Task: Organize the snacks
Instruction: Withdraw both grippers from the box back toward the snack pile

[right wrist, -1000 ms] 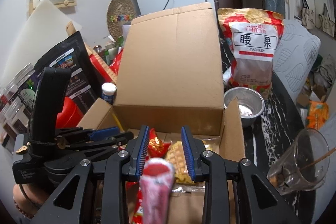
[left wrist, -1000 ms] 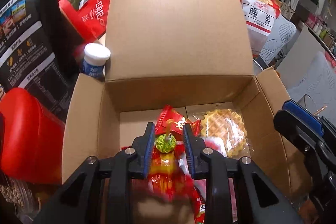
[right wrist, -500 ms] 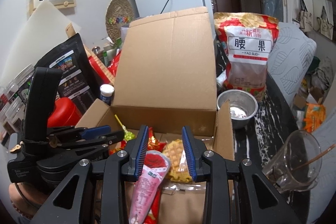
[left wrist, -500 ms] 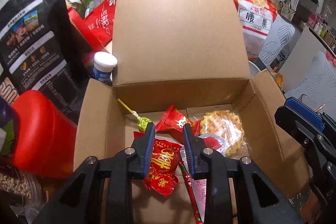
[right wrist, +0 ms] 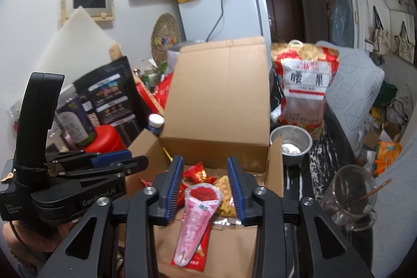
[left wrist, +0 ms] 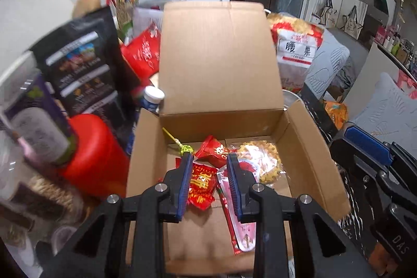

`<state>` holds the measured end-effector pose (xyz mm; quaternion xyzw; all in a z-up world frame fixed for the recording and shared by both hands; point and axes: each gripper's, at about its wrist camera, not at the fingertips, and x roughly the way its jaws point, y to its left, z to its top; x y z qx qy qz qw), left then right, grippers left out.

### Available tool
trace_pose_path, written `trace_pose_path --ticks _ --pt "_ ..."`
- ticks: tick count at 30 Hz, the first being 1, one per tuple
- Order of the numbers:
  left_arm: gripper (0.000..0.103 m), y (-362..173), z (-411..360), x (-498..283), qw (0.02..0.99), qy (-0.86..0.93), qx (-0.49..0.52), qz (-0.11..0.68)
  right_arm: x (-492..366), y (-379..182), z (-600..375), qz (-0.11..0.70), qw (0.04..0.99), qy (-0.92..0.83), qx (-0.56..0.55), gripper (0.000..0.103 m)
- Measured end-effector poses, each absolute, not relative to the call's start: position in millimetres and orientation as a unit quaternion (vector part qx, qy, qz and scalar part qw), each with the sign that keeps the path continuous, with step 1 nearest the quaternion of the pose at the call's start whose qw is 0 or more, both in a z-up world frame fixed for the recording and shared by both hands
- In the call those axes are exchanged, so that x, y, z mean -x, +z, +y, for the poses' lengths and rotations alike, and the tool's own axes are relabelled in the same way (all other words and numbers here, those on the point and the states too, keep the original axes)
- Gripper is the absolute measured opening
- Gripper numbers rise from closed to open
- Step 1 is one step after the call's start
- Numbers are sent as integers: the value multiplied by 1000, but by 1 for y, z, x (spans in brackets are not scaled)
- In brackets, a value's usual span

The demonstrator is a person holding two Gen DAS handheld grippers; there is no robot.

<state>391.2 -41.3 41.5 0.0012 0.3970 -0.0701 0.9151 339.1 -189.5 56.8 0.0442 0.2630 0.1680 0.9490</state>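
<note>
your left gripper (left wrist: 209, 168) has pulled back above the cardboard box (left wrist: 221, 119), jaws apart and empty; the lollipop (left wrist: 182, 146) it held a second ago lies at 11 o'clock in the box. your right gripper (right wrist: 204, 180), also parted, has dropped the pink cone packet (right wrist: 194, 220) onto the snacks.
</note>
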Motion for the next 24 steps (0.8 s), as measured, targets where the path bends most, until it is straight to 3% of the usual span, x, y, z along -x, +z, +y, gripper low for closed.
trace_pose_path --ticks 8,20,24 --pt "27 74 -38 -339 928 -77 -4 364 -290 82 -192 234 956 174 -37 38" --pt "27 93 -25 -265 939 -84 -6 333 -221 96 -190 207 962 175 -26 61" --pt "27 93 -20 -246 940 -88 -7 330 -198 95 -188 200 963 178 -27 64"
